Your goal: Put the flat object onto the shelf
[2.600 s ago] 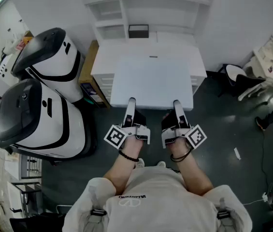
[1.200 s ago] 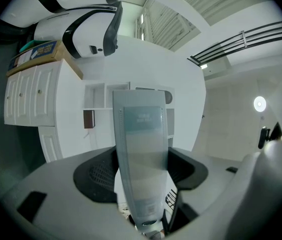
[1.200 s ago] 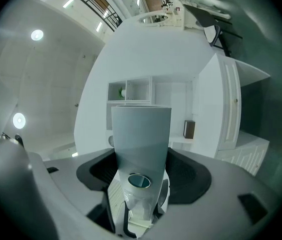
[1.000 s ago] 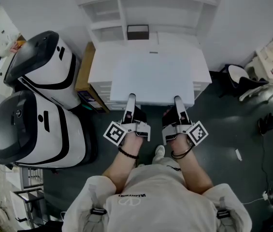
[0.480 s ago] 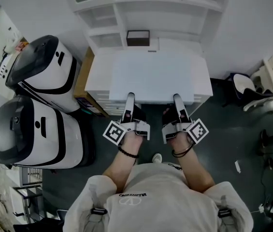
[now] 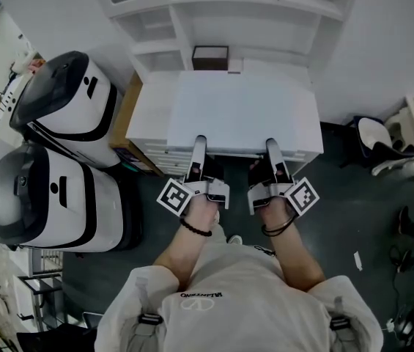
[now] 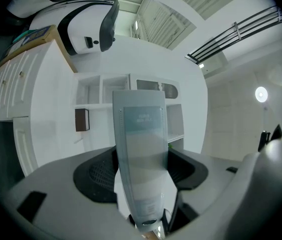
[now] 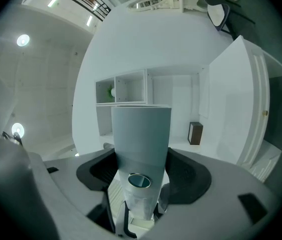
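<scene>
The flat object (image 6: pixel 239 112) is a wide pale panel held level in front of me, over a white drawer cabinet (image 6: pixel 148 127). My left gripper (image 6: pixel 198 151) and right gripper (image 6: pixel 272 151) are each shut on its near edge. In the left gripper view the panel (image 7: pixel 140 134) runs edge-on between the dark pads (image 7: pixel 98 176). The right gripper view shows the same panel (image 8: pixel 141 134) between its pads (image 8: pixel 188 176). Beyond the panel stands the white wall shelf (image 6: pixel 221 17), with a small dark box (image 6: pixel 210 56) on its lowest level.
Two large white-and-black machines (image 6: pixel 71 97) (image 6: pixel 45 196) stand at the left. A brown cardboard box (image 6: pixel 124 119) sits between them and the cabinet. A dark chair (image 6: pixel 375 141) and cluttered furniture are at the right. The floor below me is dark.
The cabinet and shelf have drawn closer and the panel now reaches further over the cabinet top. Both grippers keep their hold on the panel's near edge.
</scene>
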The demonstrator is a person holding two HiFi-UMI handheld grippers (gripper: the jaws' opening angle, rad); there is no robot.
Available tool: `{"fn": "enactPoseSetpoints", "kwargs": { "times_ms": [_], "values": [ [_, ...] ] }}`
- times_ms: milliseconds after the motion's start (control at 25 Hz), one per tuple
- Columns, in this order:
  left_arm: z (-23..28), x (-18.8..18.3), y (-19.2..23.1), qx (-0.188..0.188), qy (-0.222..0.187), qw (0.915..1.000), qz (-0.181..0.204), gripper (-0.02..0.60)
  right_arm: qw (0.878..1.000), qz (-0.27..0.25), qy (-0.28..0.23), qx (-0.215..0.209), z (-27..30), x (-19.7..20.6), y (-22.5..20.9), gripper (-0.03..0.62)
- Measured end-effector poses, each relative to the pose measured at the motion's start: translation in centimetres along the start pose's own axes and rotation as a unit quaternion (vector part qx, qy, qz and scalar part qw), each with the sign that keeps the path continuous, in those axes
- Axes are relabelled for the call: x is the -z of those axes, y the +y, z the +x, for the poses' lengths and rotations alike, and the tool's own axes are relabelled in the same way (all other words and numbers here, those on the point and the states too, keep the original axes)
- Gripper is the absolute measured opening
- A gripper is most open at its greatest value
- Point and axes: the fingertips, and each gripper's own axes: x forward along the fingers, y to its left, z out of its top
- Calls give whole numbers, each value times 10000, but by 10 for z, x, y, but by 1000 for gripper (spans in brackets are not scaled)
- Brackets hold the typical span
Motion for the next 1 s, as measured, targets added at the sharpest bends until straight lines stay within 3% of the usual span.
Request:
{"fn": "enactPoseSetpoints", "kwargs": {
  "times_ms": [360,1000],
  "values": [
    [41,-12,12,136,-8,9999,-13,295,9999,-88,7,-102,41,-11,-7,301],
    [179,-77,32,472,113,9988,-79,295,9983,-360,-111,-436,192,-27,-7,301]
  ]
}}
